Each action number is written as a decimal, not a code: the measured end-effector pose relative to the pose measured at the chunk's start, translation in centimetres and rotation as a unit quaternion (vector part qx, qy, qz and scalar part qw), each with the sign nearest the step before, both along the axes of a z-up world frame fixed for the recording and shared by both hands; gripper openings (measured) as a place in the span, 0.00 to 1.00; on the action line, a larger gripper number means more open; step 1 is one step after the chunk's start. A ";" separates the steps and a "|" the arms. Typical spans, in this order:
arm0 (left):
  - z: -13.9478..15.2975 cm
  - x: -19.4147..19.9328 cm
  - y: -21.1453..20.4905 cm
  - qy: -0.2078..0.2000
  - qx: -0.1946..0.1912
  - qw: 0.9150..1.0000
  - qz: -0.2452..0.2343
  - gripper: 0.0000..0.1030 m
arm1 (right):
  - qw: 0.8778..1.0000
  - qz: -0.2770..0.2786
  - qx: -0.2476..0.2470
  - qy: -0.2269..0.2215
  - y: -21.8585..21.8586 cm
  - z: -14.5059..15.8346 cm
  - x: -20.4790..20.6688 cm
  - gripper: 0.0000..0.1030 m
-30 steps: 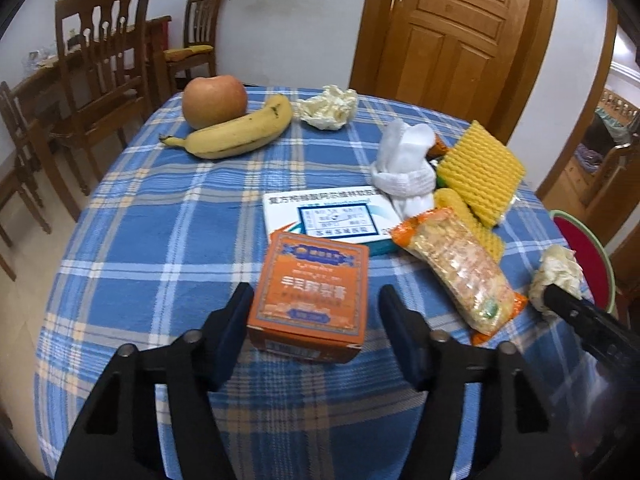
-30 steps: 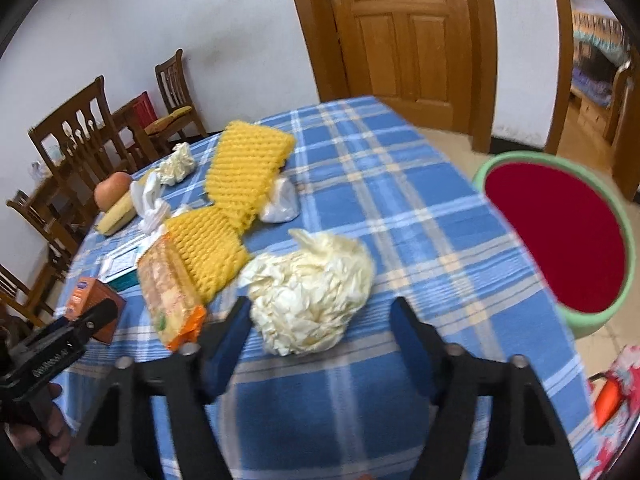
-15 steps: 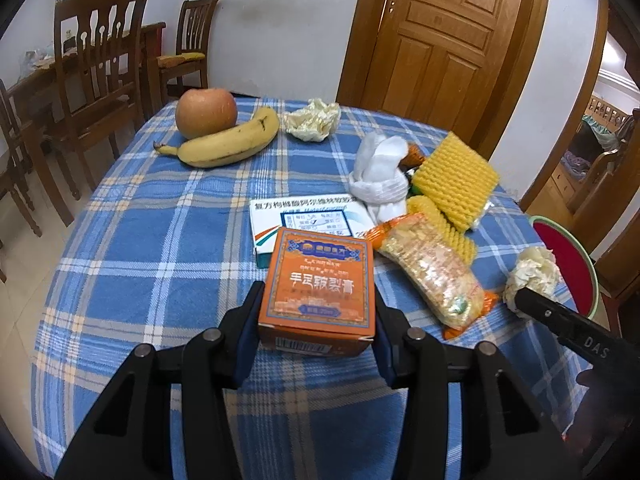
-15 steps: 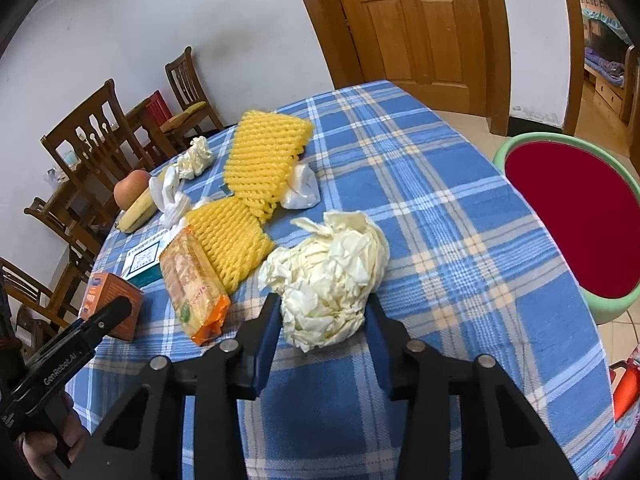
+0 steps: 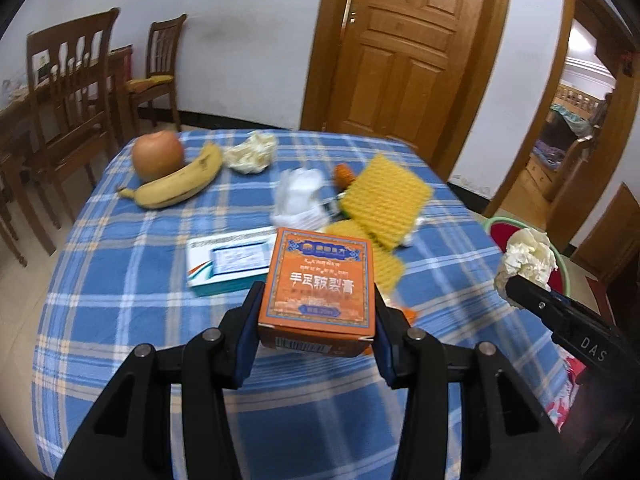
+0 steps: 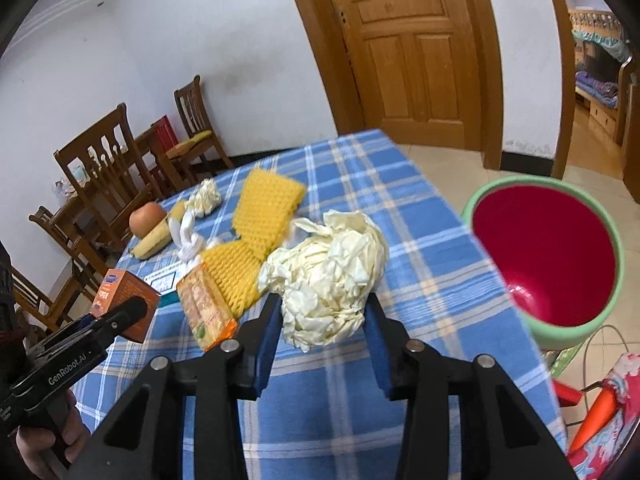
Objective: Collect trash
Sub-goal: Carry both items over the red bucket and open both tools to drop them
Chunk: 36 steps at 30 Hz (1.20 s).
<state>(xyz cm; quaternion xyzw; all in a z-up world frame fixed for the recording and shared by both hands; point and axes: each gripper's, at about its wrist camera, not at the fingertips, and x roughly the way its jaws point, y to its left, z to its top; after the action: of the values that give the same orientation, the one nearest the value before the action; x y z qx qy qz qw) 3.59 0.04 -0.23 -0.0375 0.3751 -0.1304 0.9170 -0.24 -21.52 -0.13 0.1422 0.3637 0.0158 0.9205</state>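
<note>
One red bin (image 6: 560,276) empty, left tool (image 5: 316,344) gripping orange box (image 5: 320,284), right tool (image 6: 322,332) gripping crumpled paper (image 6: 328,276)

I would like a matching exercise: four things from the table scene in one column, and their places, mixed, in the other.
1. orange box
2. crumpled paper ball
3. apple
4. red bin

a. beside the banana
b. in the left hand-held gripper
c. on the floor by the table
d. in the right hand-held gripper

Pairs: 1-b, 2-d, 3-a, 4-c
</note>
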 end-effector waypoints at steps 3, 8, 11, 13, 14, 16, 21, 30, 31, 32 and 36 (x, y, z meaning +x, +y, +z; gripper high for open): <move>0.6 0.1 -1.6 -0.003 0.000 1.000 -0.016 0.47 | 1.000 -0.013 -0.007 -0.013 -1.0 0.9 -0.6 0.42; 1.6 0.4 -4.7 -0.008 0.000 0.999 -0.042 0.47 | 0.999 -0.035 -0.011 -0.030 -3.2 1.9 -1.8 0.42; 2.1 0.4 -6.4 -0.012 0.003 0.998 -0.056 0.47 | 0.998 -0.049 -0.010 -0.037 -4.6 2.3 -2.4 0.42; 2.3 0.5 -7.6 -0.014 0.004 0.998 -0.063 0.47 | 0.997 -0.062 -0.010 -0.042 -5.7 2.6 -2.7 0.42; 2.5 0.6 -8.3 -0.015 0.006 0.998 -0.068 0.47 | 0.997 -0.066 -0.009 -0.044 -6.1 2.7 -2.9 0.42; 2.7 0.8 -9.5 -0.015 0.007 0.997 -0.075 0.47 | 0.996 -0.078 -0.009 -0.047 -7.1 2.7 -3.2 0.42; 2.8 1.3 -12.9 -0.015 0.014 0.995 -0.099 0.47 | 0.993 -0.103 -0.001 -0.055 -9.3 2.6 -3.9 0.42; 2.0 2.3 -19.0 -0.013 0.028 0.989 -0.145 0.47 | 0.988 -0.149 0.009 -0.047 -13.2 1.5 -4.4 0.43; 1.8 2.4 -19.6 -0.012 0.030 0.988 -0.149 0.47 | 0.987 -0.154 0.011 -0.046 -13.6 1.3 -4.5 0.43; 1.6 2.6 -20.4 -0.012 0.033 0.987 -0.156 0.47 | 0.986 -0.160 0.011 -0.044 -14.0 1.1 -4.5 0.43; 1.0 3.0 -23.0 -0.013 0.039 0.983 -0.181 0.47 | 0.983 -0.181 0.010 -0.039 -15.8 0.6 -4.7 0.43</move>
<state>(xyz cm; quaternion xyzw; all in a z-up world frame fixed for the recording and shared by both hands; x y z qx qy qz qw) 6.56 -22.92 0.74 0.0688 0.3686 -0.2796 0.8839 -4.95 -37.32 0.50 0.2145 0.2960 -0.1416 0.9200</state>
